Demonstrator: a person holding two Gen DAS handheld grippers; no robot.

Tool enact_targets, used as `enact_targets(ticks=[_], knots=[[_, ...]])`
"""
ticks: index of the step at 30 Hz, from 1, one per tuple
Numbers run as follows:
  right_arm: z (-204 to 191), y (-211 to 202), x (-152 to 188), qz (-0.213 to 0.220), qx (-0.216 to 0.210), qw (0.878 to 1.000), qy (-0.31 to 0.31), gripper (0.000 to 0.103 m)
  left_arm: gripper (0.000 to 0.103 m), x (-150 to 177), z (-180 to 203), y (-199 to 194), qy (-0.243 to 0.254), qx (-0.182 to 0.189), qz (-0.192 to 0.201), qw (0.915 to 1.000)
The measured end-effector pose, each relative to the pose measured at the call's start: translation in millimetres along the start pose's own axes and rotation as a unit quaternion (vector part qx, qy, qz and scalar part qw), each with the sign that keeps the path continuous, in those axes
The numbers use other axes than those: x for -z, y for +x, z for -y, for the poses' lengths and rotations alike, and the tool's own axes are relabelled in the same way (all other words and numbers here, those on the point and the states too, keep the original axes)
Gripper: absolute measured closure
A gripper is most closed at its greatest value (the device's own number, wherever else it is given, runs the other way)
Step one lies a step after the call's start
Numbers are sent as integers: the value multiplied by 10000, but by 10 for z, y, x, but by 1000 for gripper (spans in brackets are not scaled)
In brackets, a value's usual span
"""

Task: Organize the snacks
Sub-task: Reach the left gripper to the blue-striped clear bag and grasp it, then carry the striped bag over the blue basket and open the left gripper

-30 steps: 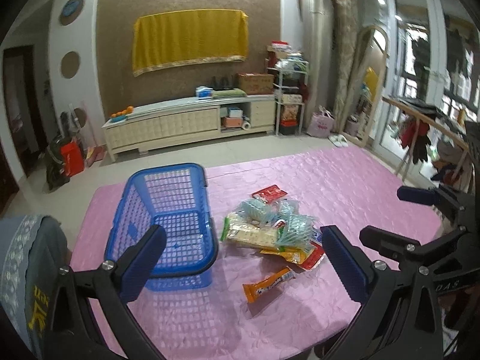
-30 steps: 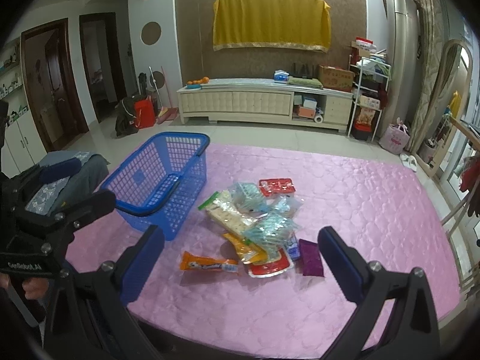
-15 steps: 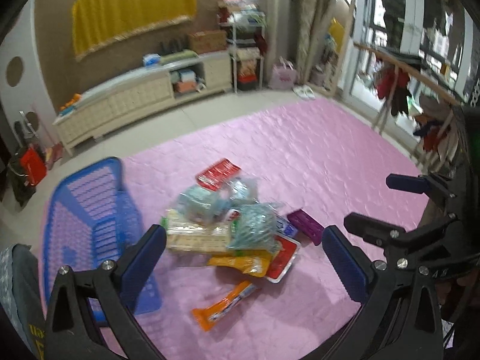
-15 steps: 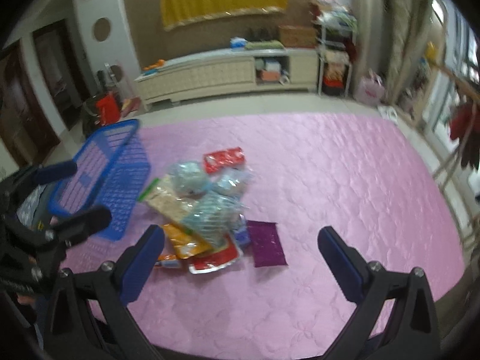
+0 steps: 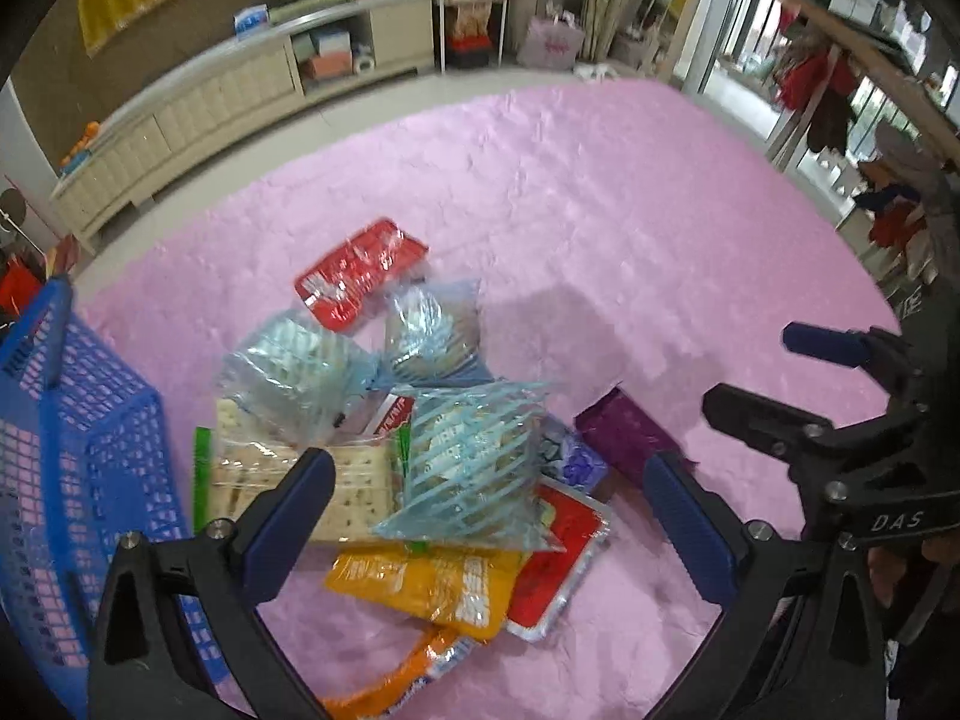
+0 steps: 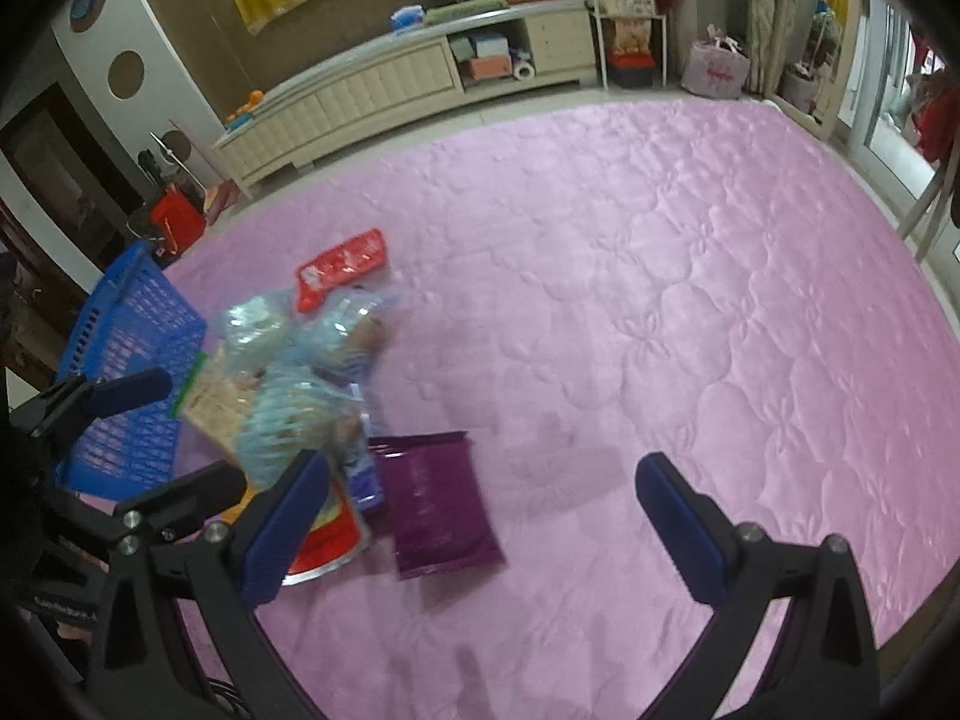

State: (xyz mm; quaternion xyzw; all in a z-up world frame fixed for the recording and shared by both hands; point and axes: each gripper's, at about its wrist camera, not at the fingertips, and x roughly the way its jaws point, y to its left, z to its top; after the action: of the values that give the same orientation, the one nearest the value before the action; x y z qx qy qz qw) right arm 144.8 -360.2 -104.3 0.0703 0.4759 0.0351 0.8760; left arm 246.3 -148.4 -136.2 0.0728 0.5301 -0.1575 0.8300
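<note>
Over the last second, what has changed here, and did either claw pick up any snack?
Both claws have swung right and dropped closer to the snack pile. The left claw now hangs over the pile; the right claw aims near the purple packet. Neither has taken anything: both remain open and empty. The snacks and the blue basket lie where they were on the pink cover.

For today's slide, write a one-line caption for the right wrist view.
Open right gripper above a purple packet beside the snack pile, blue basket at left, on pink cloth.
</note>
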Motion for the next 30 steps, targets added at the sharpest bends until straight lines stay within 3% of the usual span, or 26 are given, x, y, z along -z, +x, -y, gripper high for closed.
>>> enact_targets(ticks=[10, 15, 18, 23, 30], knots=[[37, 270, -29, -131, 4, 9997, -202, 3, 47, 6, -87, 510, -83, 163, -687, 9975], [-62, 371, -76, -289, -177, 9990, -288, 14, 52, 41, -98, 505, -13, 137, -609, 9980], [-168, 365, -101, -335, -280, 9984, -356, 15, 54, 99, -142, 437, -46, 108, -469, 9988], [-414, 215, -201, -194, -422, 9967, -664, 15, 54, 134, -274, -8, -220, 24, -13, 9998], [-917, -18, -551, 61, -766, 9891, -1258, 15, 54, 135, -626, -838, -437, -417, 617, 9963]])
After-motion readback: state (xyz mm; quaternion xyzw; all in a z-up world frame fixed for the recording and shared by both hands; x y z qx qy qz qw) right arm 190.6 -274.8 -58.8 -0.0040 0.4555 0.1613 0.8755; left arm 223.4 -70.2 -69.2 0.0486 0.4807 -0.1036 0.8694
